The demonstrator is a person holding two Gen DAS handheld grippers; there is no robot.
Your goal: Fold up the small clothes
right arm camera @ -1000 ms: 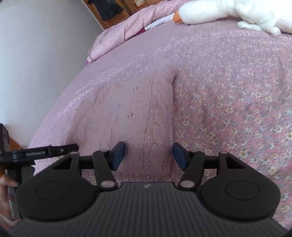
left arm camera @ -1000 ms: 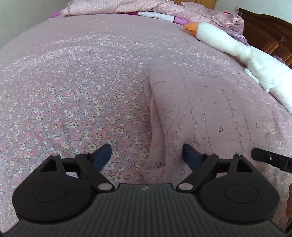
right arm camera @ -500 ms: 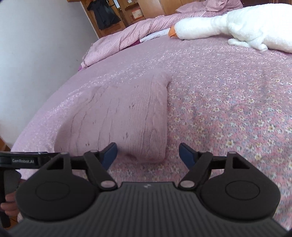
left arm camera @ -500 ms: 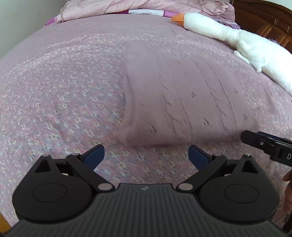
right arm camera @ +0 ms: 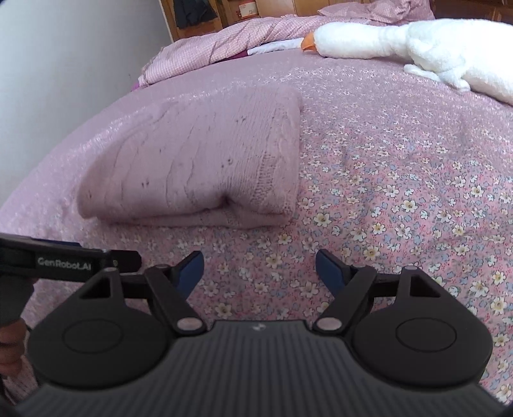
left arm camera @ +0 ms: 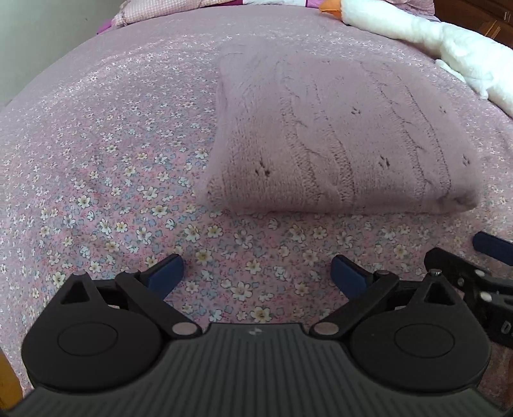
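Observation:
A pink cable-knit sweater (left arm camera: pixel 340 141) lies folded into a thick rectangle on the flowered bedspread (left arm camera: pixel 112 179). It also shows in the right wrist view (right arm camera: pixel 205 166), with its folded edge toward me. My left gripper (left arm camera: pixel 258 272) is open and empty, hovering over the bedspread a little short of the sweater's near edge. My right gripper (right arm camera: pixel 259 268) is open and empty, likewise short of the sweater, toward its right corner. The right gripper's finger (left arm camera: pixel 490 245) shows at the right edge of the left wrist view. The left gripper's arm (right arm camera: pixel 64 261) shows at the left of the right wrist view.
A white plush goose (right arm camera: pixel 400 45) lies at the far right of the bed, also in the left wrist view (left arm camera: pixel 449 41). A rumpled pink checked quilt (right arm camera: pixel 224 48) lies at the head. A white wall (right arm camera: pixel 64 64) runs along the left. Wooden furniture (left arm camera: pixel 481 16) stands beyond.
Both grippers, which straddled the sweater's near edge a second ago, have pulled back toward me and opened wider. The sweater now lies free in its fold.

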